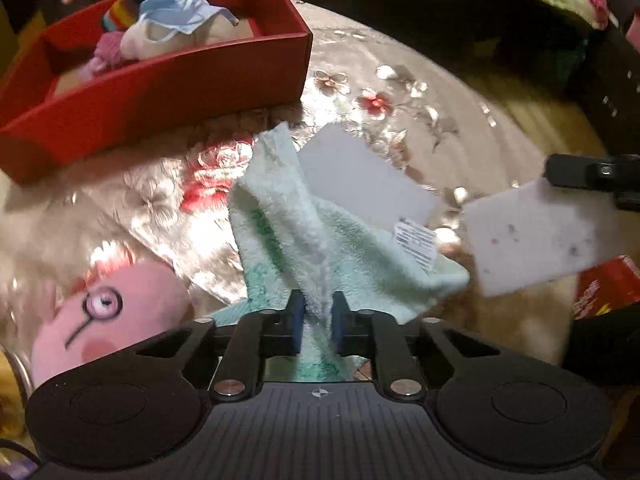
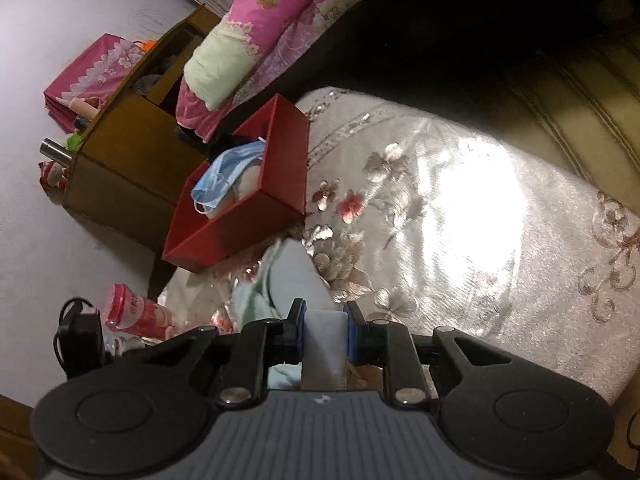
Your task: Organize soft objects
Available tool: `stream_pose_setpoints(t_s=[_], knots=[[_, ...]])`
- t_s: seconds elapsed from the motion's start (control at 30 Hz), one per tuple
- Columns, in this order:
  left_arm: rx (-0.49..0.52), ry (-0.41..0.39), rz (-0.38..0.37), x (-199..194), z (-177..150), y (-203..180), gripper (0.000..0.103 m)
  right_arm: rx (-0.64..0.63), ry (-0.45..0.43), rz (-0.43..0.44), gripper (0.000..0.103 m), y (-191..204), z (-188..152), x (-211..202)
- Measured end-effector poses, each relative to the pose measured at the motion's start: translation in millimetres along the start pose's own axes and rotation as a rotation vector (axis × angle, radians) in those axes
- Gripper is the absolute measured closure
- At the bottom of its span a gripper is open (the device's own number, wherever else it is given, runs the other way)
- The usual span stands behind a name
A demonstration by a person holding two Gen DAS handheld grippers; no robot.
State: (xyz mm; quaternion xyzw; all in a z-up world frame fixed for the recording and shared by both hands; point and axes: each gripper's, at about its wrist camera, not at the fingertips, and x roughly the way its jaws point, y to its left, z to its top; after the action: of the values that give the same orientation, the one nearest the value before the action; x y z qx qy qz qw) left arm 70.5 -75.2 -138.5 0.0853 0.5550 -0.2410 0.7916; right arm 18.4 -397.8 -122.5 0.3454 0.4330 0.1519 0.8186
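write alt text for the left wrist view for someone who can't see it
The left gripper is shut on a pale green towel above a flowered tablecloth. At right, the right gripper holds a white sponge; a red box of soft items sits behind, a pink plush toy lower left.

Left wrist view: box (image 1: 168,92) upper left of frame, on surface (image 1: 400,92); face mask (image 1: 176,8) and other soft items inside it. Towel (image 1: 304,232) at centre, below box, one sponge (image 1: 360,178) lying against its upper right side. Second sponge (image 1: 536,236) at right edge. Plush toy (image 1: 108,316) lower left, on surface. Right wrist view: cabinet (image 2: 132,152) left of box.
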Motion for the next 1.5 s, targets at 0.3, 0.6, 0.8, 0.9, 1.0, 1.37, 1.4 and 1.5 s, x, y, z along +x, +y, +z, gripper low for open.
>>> stream_pose_setpoints(t_s=[0.3, 0.6, 0.8, 0.9, 1.0, 1.37, 1.4, 1.5], knots=[[-0.121, -0.099, -0.107, -41.7, 6.3, 15.0, 0.096, 0.021, -0.048, 0.046, 0.103, 10.8, 3.8, -6.8], [0.005, 0.014, 0.102, 15.0, 21.6, -5.1, 0.021, 0.032, -0.038, 0.044, 0.103, 6.5, 2.4, -4.2], [0.083, -0.007, 0.083, 18.0, 3.8, -28.1, 0.064, 0.071, -0.034, 0.031, 0.103, -7.2, 4.2, -4.3], [-0.021, 0.039, -0.062, 7.7, 2.7, -20.3, 0.088, 0.067, -0.045, 0.039, 0.103, -4.9, 4.4, -6.6], [-0.064, 0.007, -0.106, -7.7, -0.1, -13.9, 0.089, 0.062, -0.059, 0.050, 0.103, -0.6, 5.5, -9.0], [-0.322, -0.170, -0.410, -80.7, 2.4, 37.3, 0.089, 0.071, -0.116, 0.118, 0.103, 17.2, 9.6, -17.1], [-0.338, -0.191, -0.422, -87.3, 2.5, 41.2, 0.089, 0.071, -0.122, 0.128, 0.103, 19.6, 10.2, -17.7], [-0.367, -0.249, -0.480, -100.8, 6.1, 53.1, 0.088, 0.065, -0.142, 0.145, 0.103, 26.5, 12.3, -19.2]])
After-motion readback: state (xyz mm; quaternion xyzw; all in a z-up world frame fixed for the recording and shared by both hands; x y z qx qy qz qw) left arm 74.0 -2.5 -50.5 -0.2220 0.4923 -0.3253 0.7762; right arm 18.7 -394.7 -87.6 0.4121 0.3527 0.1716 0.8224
